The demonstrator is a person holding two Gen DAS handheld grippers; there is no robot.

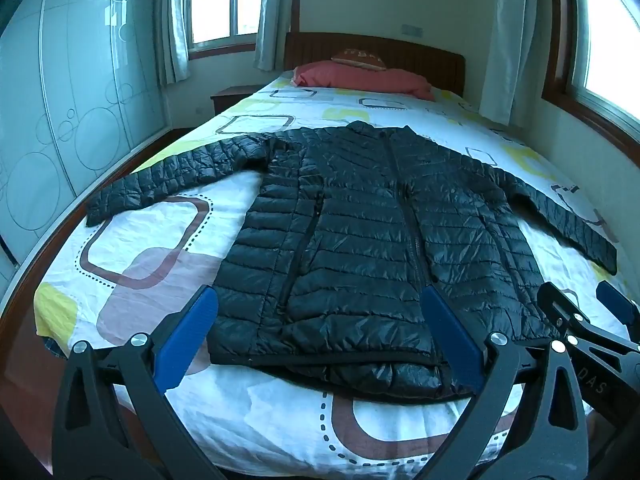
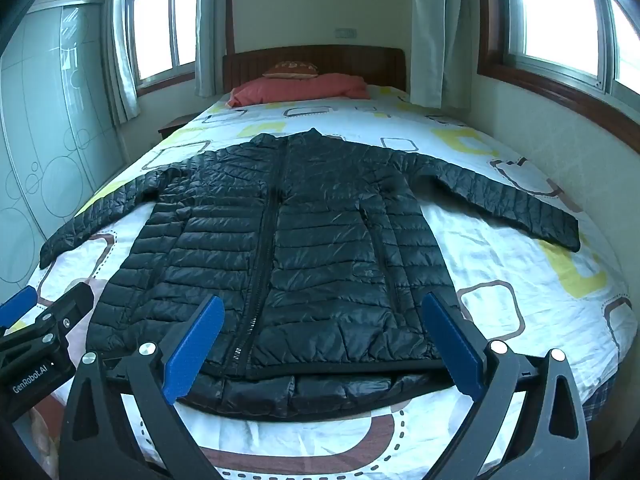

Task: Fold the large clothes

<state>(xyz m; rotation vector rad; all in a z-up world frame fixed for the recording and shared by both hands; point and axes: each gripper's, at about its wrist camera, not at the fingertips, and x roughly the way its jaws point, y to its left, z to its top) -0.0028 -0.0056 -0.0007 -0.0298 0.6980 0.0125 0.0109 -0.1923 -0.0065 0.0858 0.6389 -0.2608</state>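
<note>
- The left tongs (image 1: 318,312) are held spread wide above the near edge of the bed, with nothing gripped between the blue pads.
- The right tongs (image 2: 322,320) are likewise spread wide and empty, tilted down toward the hem.
- A black quilted jacket (image 1: 360,232) is laid flat, front up and zipped, on the patterned bed sheet (image 1: 152,248), both sleeves stretched out sideways.
- A pink pillow (image 1: 360,78) is seen at the far end, against the wooden headboard (image 1: 420,56).
</note>
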